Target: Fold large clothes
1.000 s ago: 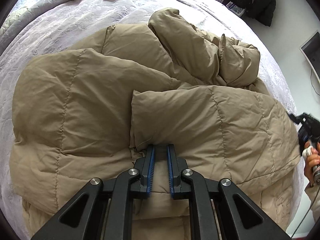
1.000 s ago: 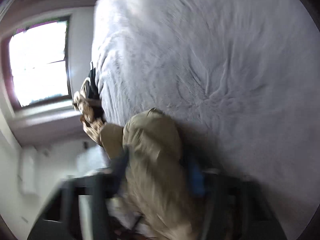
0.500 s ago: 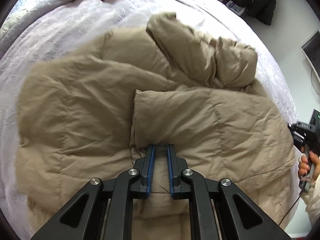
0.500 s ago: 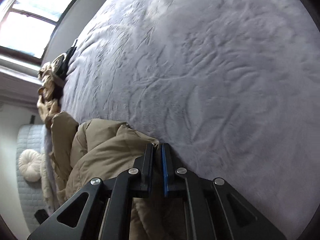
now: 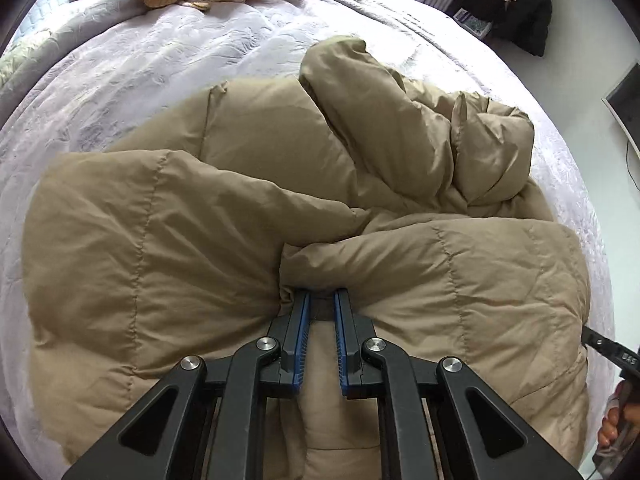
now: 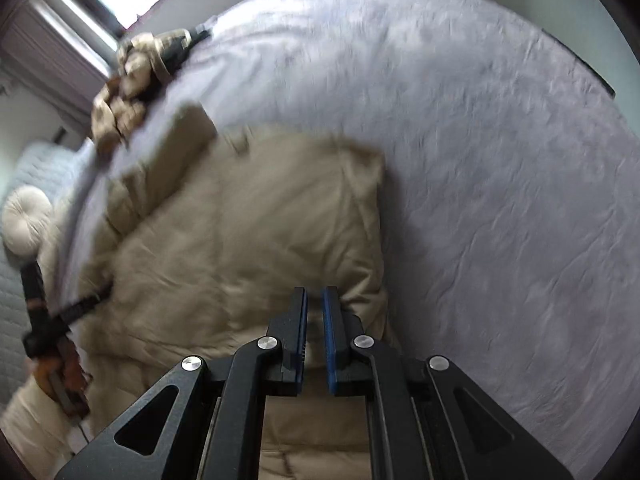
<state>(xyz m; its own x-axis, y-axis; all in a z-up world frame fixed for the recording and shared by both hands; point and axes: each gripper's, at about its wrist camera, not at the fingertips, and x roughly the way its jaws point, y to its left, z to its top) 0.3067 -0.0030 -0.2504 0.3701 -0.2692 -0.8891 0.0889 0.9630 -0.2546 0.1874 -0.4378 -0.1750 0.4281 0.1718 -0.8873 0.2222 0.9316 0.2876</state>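
Tan quilted down coat [image 5: 248, 208] lay spread on the pale lilac bedspread [image 5: 160, 52], long axis running away from both grippers. The left gripper [image 5: 321, 300] was clamped on a fold at the coat's near edge; the right gripper [image 6: 315, 300] pinched its near right edge (view blurred). Both were equally near the coat; folding would likely carry that edge forward.

No text, label, brand or number can be read in either view. Small pale marks stand on the black device [image 5: 612, 354] at the right edge of the left wrist view, too small to read. A patterned tag on the far dark garment [image 5: 508, 0] is illegible.
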